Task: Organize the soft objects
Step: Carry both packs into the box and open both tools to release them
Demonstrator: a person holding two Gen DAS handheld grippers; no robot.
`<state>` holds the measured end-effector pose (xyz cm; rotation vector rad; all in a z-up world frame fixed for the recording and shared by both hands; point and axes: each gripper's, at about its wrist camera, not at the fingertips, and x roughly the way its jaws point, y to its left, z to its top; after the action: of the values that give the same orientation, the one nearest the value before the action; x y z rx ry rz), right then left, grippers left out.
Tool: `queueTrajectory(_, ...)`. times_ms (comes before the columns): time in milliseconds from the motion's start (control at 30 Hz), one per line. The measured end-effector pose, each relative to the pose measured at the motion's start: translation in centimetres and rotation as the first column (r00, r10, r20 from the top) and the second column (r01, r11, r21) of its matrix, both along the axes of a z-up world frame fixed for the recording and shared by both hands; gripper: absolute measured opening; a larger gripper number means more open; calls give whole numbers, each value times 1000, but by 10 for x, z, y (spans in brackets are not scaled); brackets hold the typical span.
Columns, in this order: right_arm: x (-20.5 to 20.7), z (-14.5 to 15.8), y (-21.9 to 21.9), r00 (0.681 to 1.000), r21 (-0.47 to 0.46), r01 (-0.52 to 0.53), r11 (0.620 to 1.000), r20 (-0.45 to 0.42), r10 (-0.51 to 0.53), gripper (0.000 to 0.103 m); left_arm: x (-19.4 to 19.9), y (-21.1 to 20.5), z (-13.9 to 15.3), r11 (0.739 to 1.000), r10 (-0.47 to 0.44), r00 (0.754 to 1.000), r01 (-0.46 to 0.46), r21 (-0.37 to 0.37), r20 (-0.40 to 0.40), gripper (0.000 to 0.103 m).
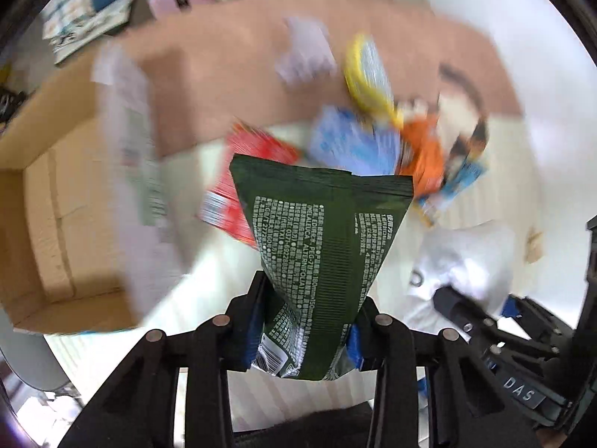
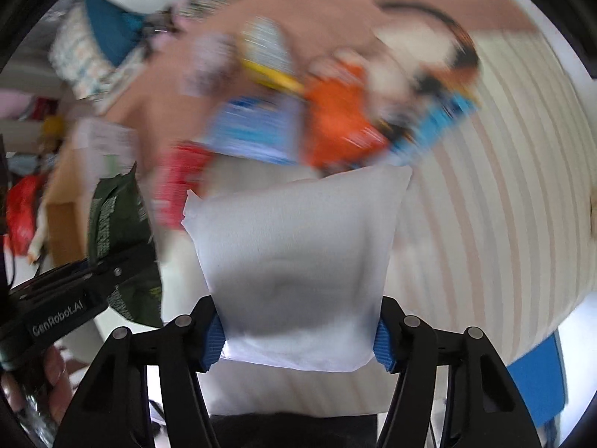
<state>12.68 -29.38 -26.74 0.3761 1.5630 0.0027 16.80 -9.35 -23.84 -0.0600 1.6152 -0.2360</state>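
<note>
My left gripper (image 1: 308,330) is shut on a dark green packet (image 1: 324,231) with white print, held above the striped cloth. It also shows in the right wrist view (image 2: 119,224), at the left. My right gripper (image 2: 298,339) is shut on a white soft pack (image 2: 294,261), which also shows in the left wrist view (image 1: 462,261) at the right. Beyond both lies a blurred pile: a red packet (image 1: 242,186), a light blue packet (image 1: 350,145), an orange packet (image 1: 425,149) and a yellow-rimmed item (image 1: 367,74).
An open cardboard box (image 1: 56,205) stands at the left. The surface is a cream striped cloth (image 2: 503,186) over a brown top (image 1: 231,56). Clutter of patterned fabric (image 1: 86,11) lies at the far back left. The background is motion-blurred.
</note>
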Motion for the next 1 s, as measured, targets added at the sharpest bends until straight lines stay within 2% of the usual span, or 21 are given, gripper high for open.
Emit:
queueTrajectory(67,12,29,39,997,24,-51,998,61,50,65,9,37,38,999,45,997,-44,-14,64,33)
queueTrajectory(167,32,63,92,986,52,-120,991,123,113,65,30,110,74,995,103,990,-100,-30,96,33)
queueTrajectory(200,41,69,118,982,61,-145,988,135,136,65,35,132,77,993,119,988,-117,-30,97,33)
queueTrajectory(267,62,85,145,976,71,-177,982,141,166,65,51,144,68,988,154,983,-153,-17,101,33)
queueTrajectory(333,79,82,191,969,66,-212,975,145,201,65,72,183,65,981,195,977,-195,-6,85,33)
queueTrajectory(433,108,72,260,962,36,-250,968,125,244,65,92,228,33,966,257,966,-257,-23,15,33)
queueTrajectory(600,151,22,343,951,-40,-305,952,46,306,65,127,274,-24,951,306,949,-308,-12,-74,33)
queueTrajectory(700,166,-3,358,945,-73,-327,942,9,328,65,142,274,-61,954,294,947,-300,-27,-132,33)
queueTrajectory(800,181,-32,372,935,-95,-353,931,-26,352,65,147,279,-86,953,292,939,-302,-28,-182,33)
queueTrajectory(1000,198,-64,373,934,-109,-356,928,-60,351,65,151,277,-113,951,288,929,-306,-44,-231,34)
